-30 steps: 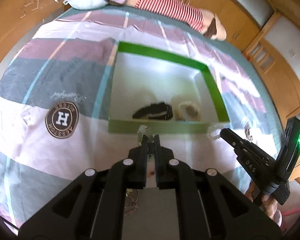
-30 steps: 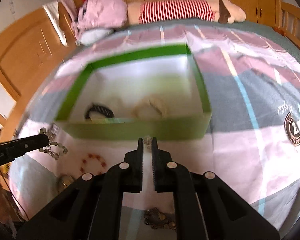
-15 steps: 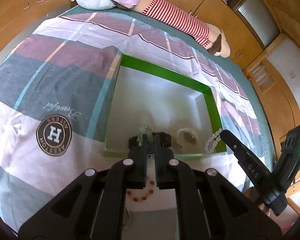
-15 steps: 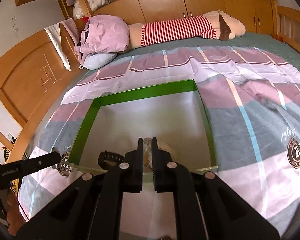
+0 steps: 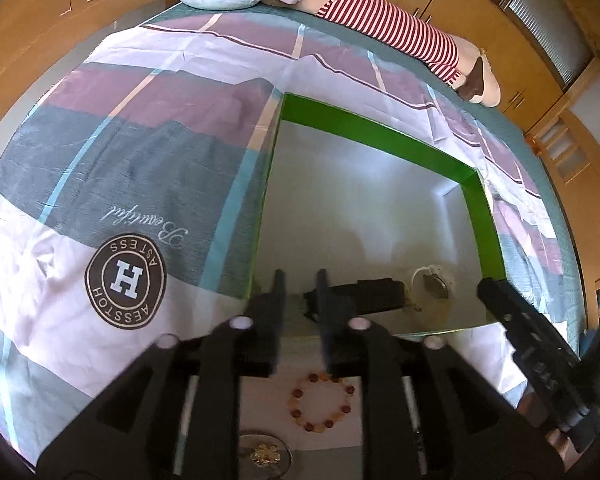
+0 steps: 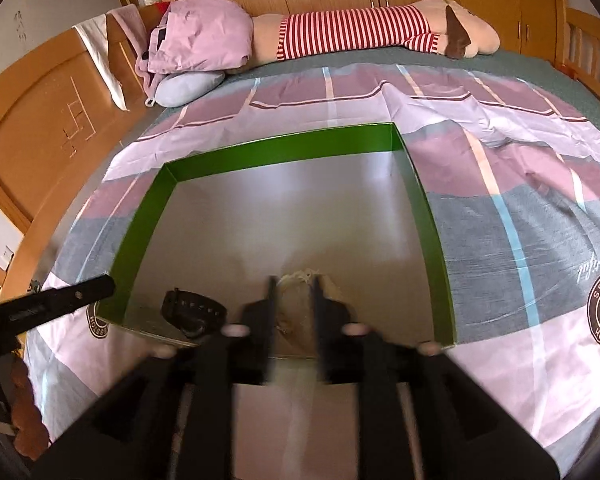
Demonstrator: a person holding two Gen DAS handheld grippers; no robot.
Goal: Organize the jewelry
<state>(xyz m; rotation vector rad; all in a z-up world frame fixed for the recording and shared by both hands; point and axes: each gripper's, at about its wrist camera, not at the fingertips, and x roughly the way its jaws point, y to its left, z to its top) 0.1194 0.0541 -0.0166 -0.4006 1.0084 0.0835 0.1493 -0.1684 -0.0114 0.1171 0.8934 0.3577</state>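
Note:
An open green box (image 5: 380,132) with a white floor lies on the bed. My left gripper (image 5: 300,284) hangs over its near left corner, jaws opening, with nothing visible between them. A black watch band (image 5: 364,294) and a pale bead bracelet (image 5: 430,284) lie on the box floor just beyond it. My right gripper (image 6: 295,292) is over the near edge of the box (image 6: 280,148), jaws opening, and apart from the pale bracelets (image 6: 296,280) lying below the gap. The black band (image 6: 192,310) lies to their left.
A red bead bracelet (image 5: 320,400) and a gold brooch in a round dish (image 5: 264,456) lie on the patchwork bedcover in front of the box. A striped plush toy (image 6: 360,28) and pillows lie at the far end. Wooden cupboards surround the bed.
Both grippers moved forward from in front of the box to over its near edge. Both jaws parted; the silver piece in the left and the pearl string in the right are gone from them.

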